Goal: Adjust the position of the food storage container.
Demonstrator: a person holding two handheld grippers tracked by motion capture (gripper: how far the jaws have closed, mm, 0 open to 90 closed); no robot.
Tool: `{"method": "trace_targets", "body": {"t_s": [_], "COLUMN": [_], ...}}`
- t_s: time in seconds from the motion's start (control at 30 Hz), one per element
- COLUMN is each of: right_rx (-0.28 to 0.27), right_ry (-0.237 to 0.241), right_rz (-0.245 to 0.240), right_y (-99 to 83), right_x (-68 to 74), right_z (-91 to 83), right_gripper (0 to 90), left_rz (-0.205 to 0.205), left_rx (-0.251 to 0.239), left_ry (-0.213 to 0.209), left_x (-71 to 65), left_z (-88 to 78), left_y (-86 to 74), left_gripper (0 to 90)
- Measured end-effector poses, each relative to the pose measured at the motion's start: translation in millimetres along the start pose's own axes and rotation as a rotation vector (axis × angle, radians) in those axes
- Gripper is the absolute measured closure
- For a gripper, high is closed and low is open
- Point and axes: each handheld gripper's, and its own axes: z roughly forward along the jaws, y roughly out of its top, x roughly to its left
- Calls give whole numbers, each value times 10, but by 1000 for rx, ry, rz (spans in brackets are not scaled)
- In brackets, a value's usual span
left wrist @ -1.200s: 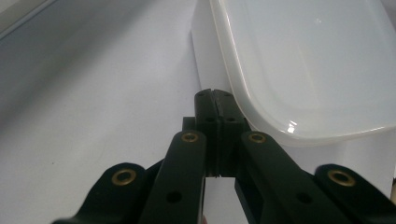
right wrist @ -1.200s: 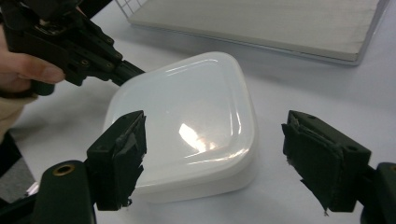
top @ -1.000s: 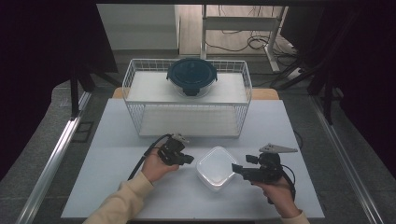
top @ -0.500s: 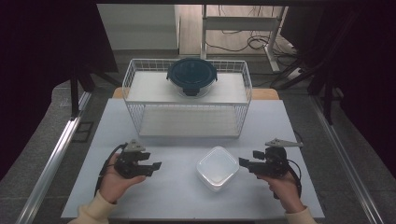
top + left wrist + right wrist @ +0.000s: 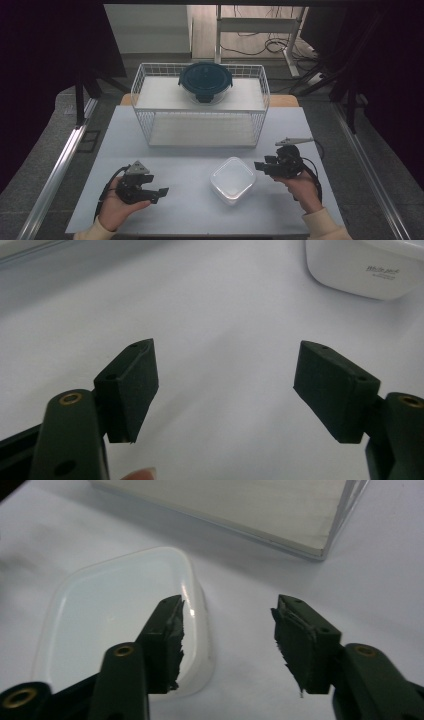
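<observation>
A white square lidded container point(image 5: 232, 180) lies on the white table point(image 5: 190, 165), between my two grippers. My left gripper point(image 5: 161, 192) is held low at the front left, well apart from the container. Its jaws have just been opening and stand wide with nothing between them point(image 5: 225, 385); the container point(image 5: 365, 265) shows far off. My right gripper point(image 5: 259, 166) hovers just right of the container. Its jaws have just been closing but are still apart point(image 5: 227, 635), with no pad pressing on anything. The container's rim point(image 5: 200, 615) lies beneath its left jaw.
A white wire rack point(image 5: 200, 107) stands at the back of the table, with a dark round lidded bowl point(image 5: 205, 81) on its top shelf. Its lower shelf board point(image 5: 240, 510) shows beyond the right gripper. A metal rail point(image 5: 60, 165) runs along the table's left side.
My left gripper has left the container's left edge and moved far left, its jaws opened. My right gripper has drawn slightly back to the right and its jaws have narrowed. The container stays put.
</observation>
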Motion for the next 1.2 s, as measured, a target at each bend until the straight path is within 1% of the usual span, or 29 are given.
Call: {"method": "trace_targets", "body": {"t_s": [0.07, 0.17, 0.27, 0.3, 0.33, 0.5, 0.57, 0.67, 0.73, 0.77, 0.9, 0.97, 1.0, 1.03, 1.2], "right_rx": [31, 84, 129, 146, 167, 258, 279, 314, 339, 347, 355, 359, 359, 360, 366], "right_ry": [-8, -35, -39, -40, -43, -72, -69, -57, -55, -64, -38, -32, -17, -8, 31], "right_rz": [-15, -45, -80, -96, -116, -205, -223, -253, -277, -288, -306, -336, -359, -367, -435], "right_y": [53, 133, 201, 222, 243, 339, 374, 414, 433, 446, 490, 499, 504, 507, 550], "right_x": [-24, -45, -41, -32, -14, 84, 109, 158, 205, 232, 322, 387, 438, 472, 696], "right_z": [33, 92, 167, 198, 246, 487, 558, 662, 717, 737, 775, 804, 830, 847, 972], "right_gripper": [546, 691, 837, 873, 888, 891, 891, 892, 893, 892, 892, 893, 892, 893, 892], "left_rz": [-2, -11, -16, -18, -17, -10, -1, -4, -5, -7, -15, -16, -15, -14, -16], "left_rx": [-5, -11, -11, -11, -9, 0, 9, 11, 15, 15, 3, 5, 9, 12, 18], "left_ry": [4, 7, 11, 11, 10, 11, 11, 8, 5, 4, 1, 0, 1, 0, -9], "left_x": [0, 18, 34, 37, 39, 33, 33, 40, 48, 53, 64, 67, 69, 70, 76], "left_z": [3, 11, 20, 27, 36, 72, 72, 76, 81, 79, 53, 61, 66, 73, 95], "left_y": [-6, -7, -12, -15, -17, -34, -41, -52, -59, -60, -55, -56, -58, -61, -69], "left_gripper": [240, 237, 237, 236, 236, 235, 235, 237, 238, 238, 239, 239, 240, 240, 242]}}
